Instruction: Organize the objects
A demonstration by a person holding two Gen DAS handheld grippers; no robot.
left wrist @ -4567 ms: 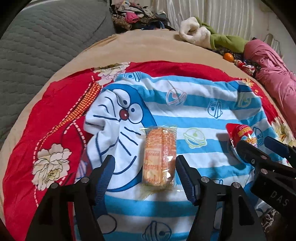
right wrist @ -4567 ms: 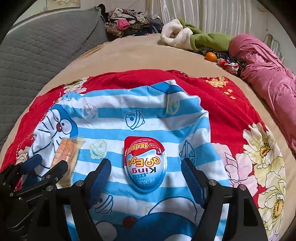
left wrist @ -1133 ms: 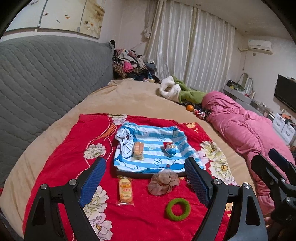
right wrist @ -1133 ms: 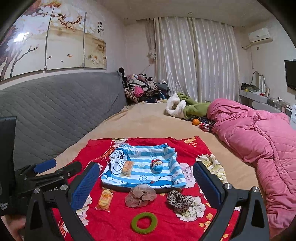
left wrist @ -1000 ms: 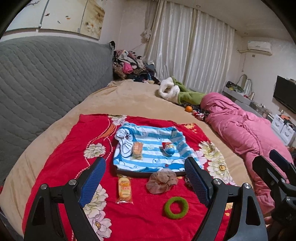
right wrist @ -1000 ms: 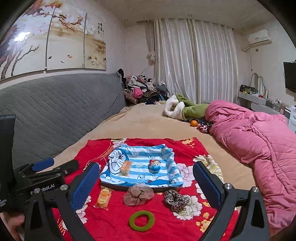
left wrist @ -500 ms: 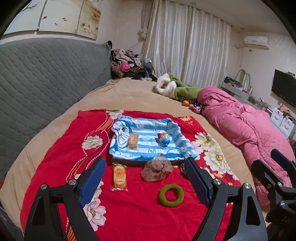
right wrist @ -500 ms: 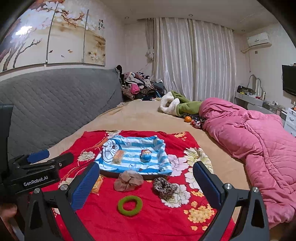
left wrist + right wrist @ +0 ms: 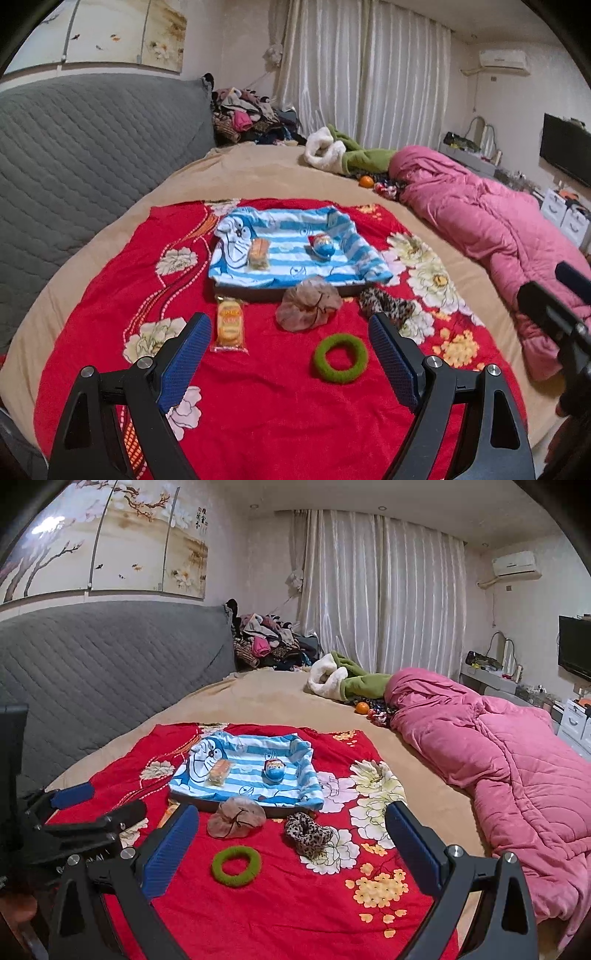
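Little can be read. The painted wall panel [image 9: 110, 550] at the upper left of the right wrist view bears a short column of dark Chinese characters near its right edge, too small to make out. The egg-shaped pack [image 9: 274, 767] on the striped cloth [image 9: 255, 775] and the yellow snack pack [image 9: 229, 325] carry printing, but the letters are blurred.

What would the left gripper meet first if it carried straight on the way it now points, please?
Probably the red blanket, between the snack packet and the green ring. The left gripper is open, and nothing lies between its fingers; depth is uncertain.
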